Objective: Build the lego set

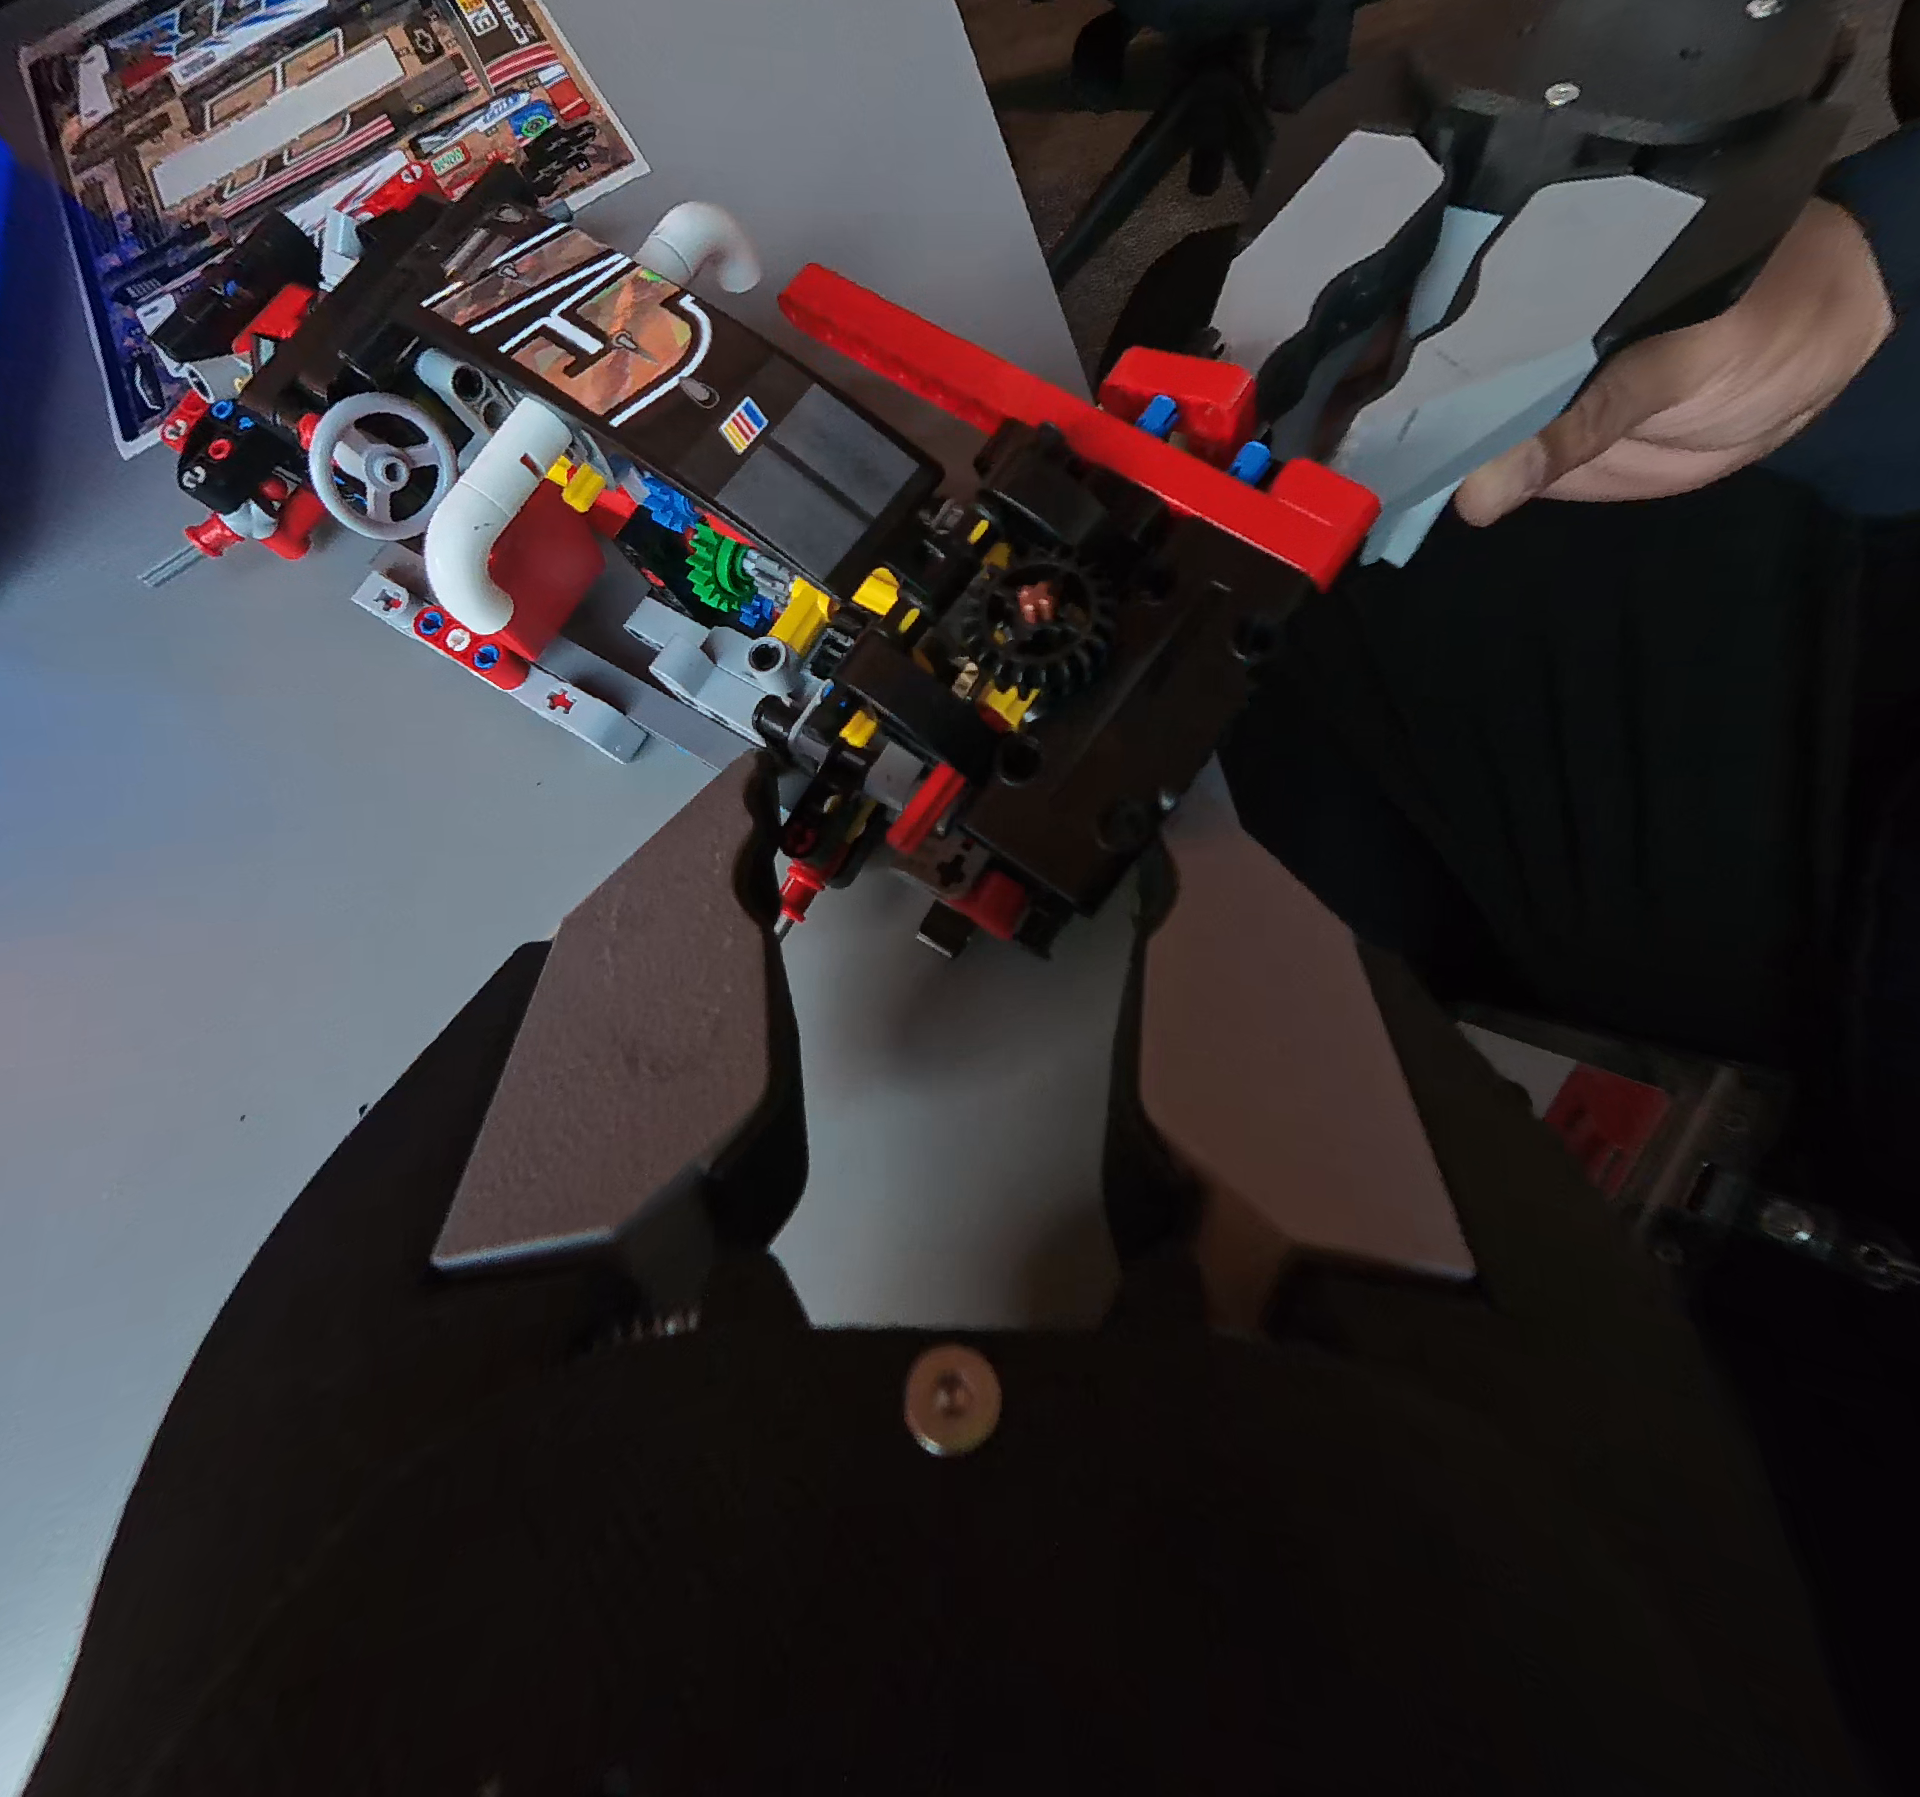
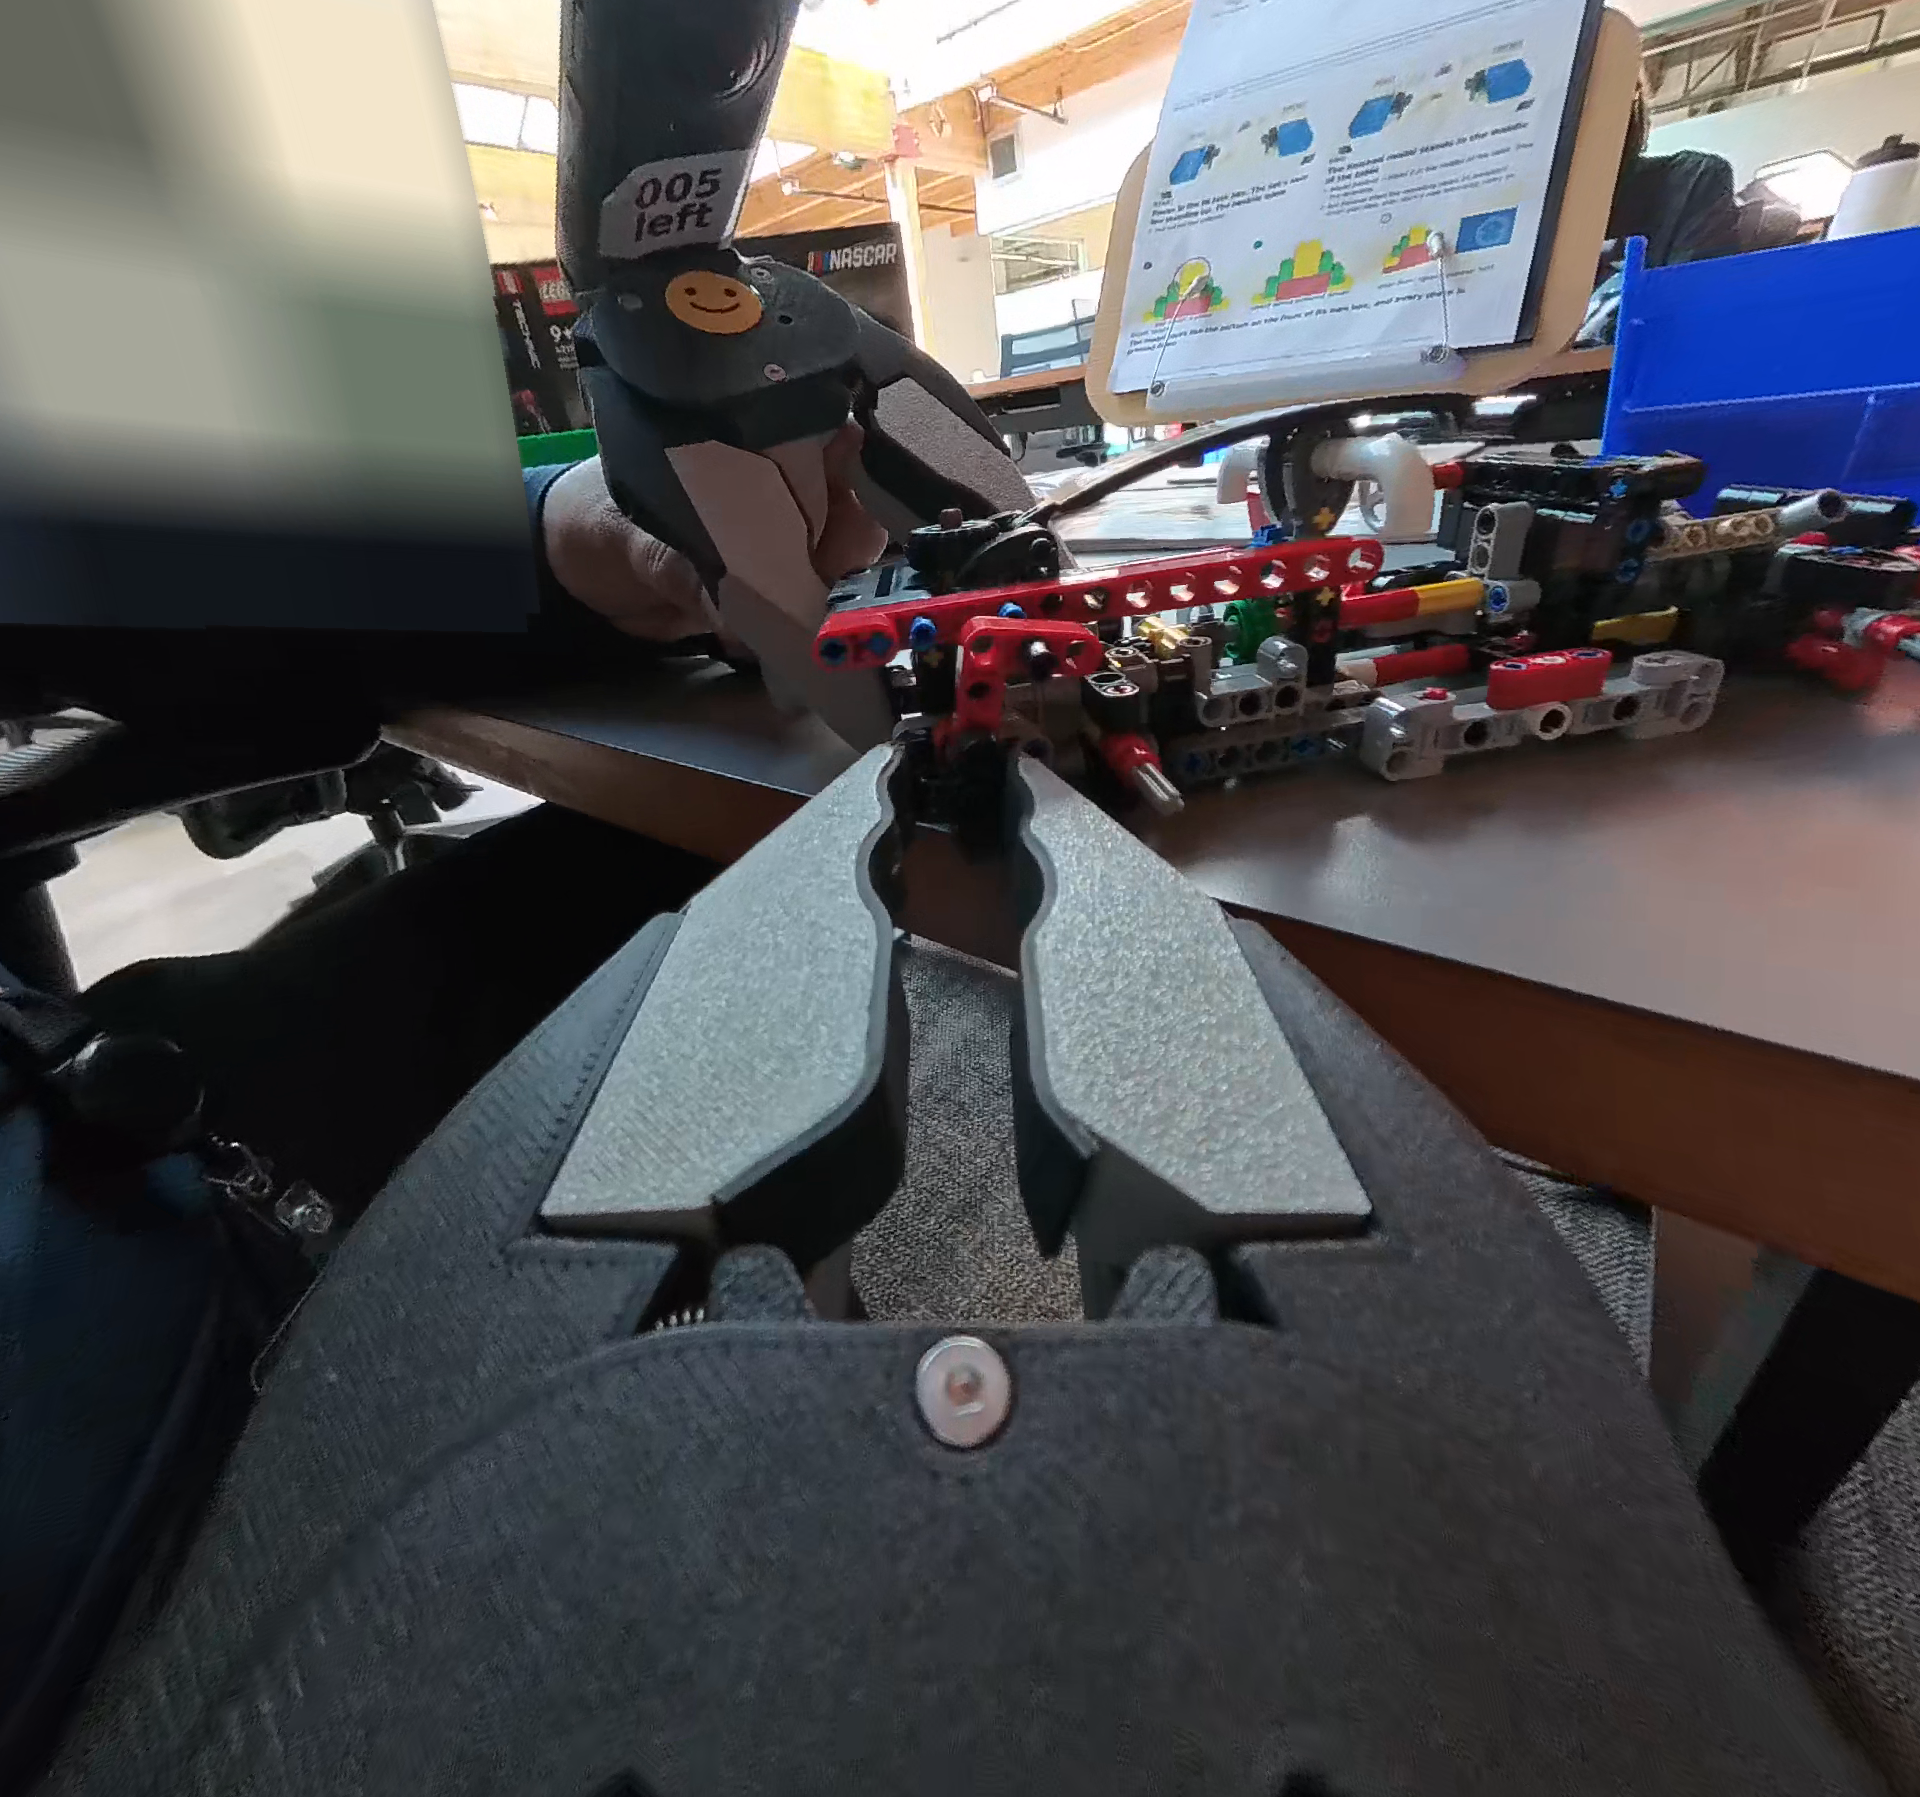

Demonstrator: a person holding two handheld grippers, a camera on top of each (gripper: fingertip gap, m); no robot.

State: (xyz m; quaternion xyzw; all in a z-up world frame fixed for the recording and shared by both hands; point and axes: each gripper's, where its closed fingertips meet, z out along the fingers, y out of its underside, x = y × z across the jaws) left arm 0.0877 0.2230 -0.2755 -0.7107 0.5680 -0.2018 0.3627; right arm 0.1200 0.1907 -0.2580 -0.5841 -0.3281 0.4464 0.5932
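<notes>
A partly built brick model car (image 1: 665, 459) lies on the grey table (image 1: 260, 916); it has a black roof panel, a grey steering wheel, white pipes and a long red beam (image 1: 935, 345). My left gripper (image 1: 956, 843) is spread wide across the car's black rear frame (image 1: 1049, 781), and both pads touch it. Its fingers (image 2: 790, 604) also show in the right wrist view, astride that end. My right gripper (image 2: 951, 781) is shut on a small black part (image 2: 951, 760) under the red L-shaped beam (image 2: 997, 656) at the car's corner by the table edge.
A sticker sheet (image 1: 312, 116) lies behind the car. An instruction sheet on a stand (image 2: 1371, 126) and a blue bin (image 2: 1766, 365) stand at the back. The table's brown front edge (image 2: 1558, 1009) runs below the car. A hand (image 1: 1683, 397) holds the right gripper.
</notes>
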